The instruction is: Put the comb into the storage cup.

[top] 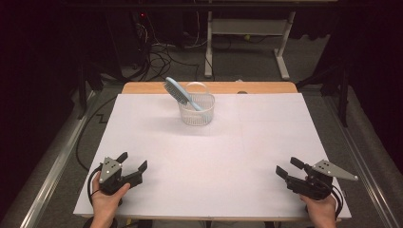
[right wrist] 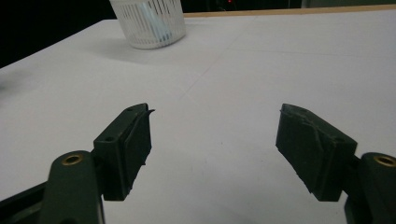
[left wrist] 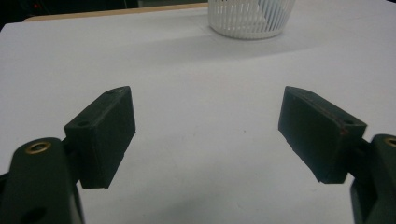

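A blue hairbrush leans in a white basket at the far middle of the tabletop; left tongs and right tongs rest spread and empty at the near corners, likely needing a forward reach next

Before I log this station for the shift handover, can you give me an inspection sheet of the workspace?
Surface: white table, wooden edge at the far side.
Job's things: blue hairbrush leaning head-up in the white slotted basket.
Clutter: nothing seen.
Grippers: left gripper and right gripper at the near corners, jaws open, nothing between them.
Cables: black cable loops by each hand; tangled cables on the floor beyond.
Surroundings: dark room, grey desk frame behind.
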Tool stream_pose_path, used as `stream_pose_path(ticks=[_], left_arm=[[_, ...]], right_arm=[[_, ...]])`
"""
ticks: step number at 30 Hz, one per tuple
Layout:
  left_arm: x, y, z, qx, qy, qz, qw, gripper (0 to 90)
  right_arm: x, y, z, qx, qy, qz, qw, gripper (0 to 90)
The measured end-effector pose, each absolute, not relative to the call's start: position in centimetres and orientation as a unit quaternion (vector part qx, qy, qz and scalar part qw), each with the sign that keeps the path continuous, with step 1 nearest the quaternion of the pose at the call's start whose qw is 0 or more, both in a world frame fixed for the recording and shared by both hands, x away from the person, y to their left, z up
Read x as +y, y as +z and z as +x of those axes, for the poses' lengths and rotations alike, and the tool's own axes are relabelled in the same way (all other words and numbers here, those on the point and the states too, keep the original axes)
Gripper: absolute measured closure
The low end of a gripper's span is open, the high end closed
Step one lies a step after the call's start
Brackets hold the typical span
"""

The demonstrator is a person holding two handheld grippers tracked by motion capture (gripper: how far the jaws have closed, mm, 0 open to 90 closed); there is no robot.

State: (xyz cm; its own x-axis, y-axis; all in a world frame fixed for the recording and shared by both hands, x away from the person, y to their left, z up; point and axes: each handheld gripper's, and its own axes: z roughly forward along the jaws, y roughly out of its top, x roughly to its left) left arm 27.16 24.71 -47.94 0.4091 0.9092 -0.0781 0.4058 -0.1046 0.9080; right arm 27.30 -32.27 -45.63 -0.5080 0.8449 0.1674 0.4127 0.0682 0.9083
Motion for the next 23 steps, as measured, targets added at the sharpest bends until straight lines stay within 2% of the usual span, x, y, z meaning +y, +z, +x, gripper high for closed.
stream_pose_path(ticks=[23], left_arm=[[24.51, -47.90, 26.96, 0.469, 0.263, 0.698, 0.473, 19.8]], right_arm=[[-32.21, -45.70, 27.24, 0.705, 0.511, 0.448, 0.204, 27.0]])
